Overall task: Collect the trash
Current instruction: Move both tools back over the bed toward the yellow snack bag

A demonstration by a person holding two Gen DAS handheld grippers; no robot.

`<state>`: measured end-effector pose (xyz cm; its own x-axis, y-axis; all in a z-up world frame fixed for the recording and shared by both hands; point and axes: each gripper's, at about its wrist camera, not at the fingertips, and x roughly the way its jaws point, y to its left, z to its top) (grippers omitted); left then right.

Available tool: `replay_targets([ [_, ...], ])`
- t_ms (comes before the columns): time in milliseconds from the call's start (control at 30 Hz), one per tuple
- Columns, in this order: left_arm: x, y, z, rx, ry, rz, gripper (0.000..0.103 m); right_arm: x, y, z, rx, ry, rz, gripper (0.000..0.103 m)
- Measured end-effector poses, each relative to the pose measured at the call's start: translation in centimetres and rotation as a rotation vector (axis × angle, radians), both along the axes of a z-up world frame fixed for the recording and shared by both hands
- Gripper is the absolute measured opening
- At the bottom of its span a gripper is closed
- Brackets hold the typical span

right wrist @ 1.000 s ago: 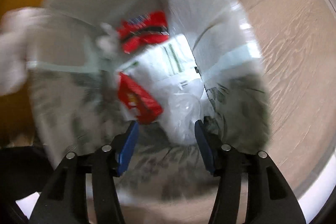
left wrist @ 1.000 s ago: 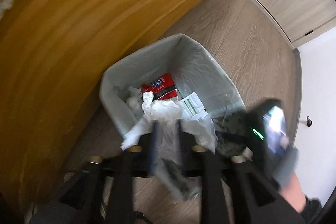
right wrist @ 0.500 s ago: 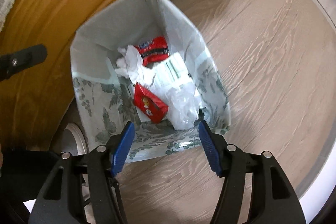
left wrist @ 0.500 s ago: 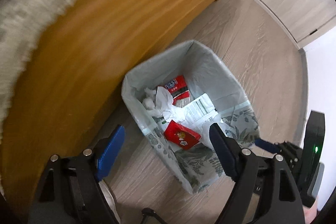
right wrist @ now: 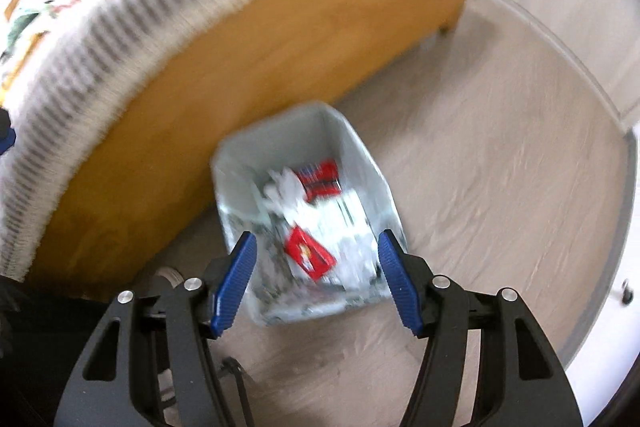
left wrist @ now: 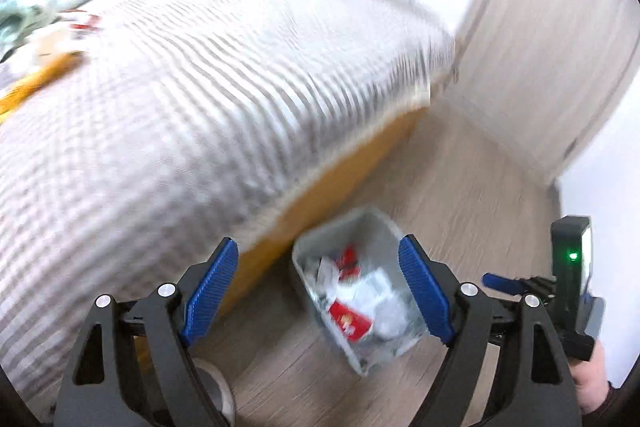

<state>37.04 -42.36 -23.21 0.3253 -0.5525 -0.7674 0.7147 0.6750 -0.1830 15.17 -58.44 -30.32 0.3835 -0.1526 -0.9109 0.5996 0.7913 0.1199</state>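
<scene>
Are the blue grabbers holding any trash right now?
No. The left gripper and the right gripper are both open with nothing between them; the trash lies in the pale bin.

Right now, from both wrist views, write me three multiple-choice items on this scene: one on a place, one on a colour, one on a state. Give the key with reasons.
1. Where does the trash bin stand?
A. on the bed
B. on the floor beside the bed frame
C. inside a cupboard

2. What colour is the small packet nearest the grippers?
A. red
B. green
C. black

3. How is the right gripper?
A. shut on a packet
B. shut on tissue
C. open, holding nothing

Key: B, the bin sits on floorboards against the wooden frame; A, the packet is red; C, blue pads stand apart with nothing between them.
</scene>
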Motion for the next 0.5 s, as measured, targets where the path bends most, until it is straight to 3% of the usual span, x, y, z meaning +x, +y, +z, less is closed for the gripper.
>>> replay_targets([
  [133,0.8,5.9,5.2,-0.099,-0.071,0.077,0.080,1.6,2.9,5.6,-0.076,-0.126,0.080,0.062],
  [233,2.5,10.1,8.9,-0.111,-0.144,0.125,0.080,3.1,6.2,9.7,-0.167,-0.236,0.179,0.064],
  [367,6.1,15.9,12.3,-0.130,-0.227,0.213,0.088,6.1,11.6,14.2,-0.437,-0.304,0.324,0.071],
  [500,10.4,22.0,12.4,-0.016,-0.383,0.408,0.090,10.8,16.7,15.6,-0.625,-0.298,0.512,0.071],
])
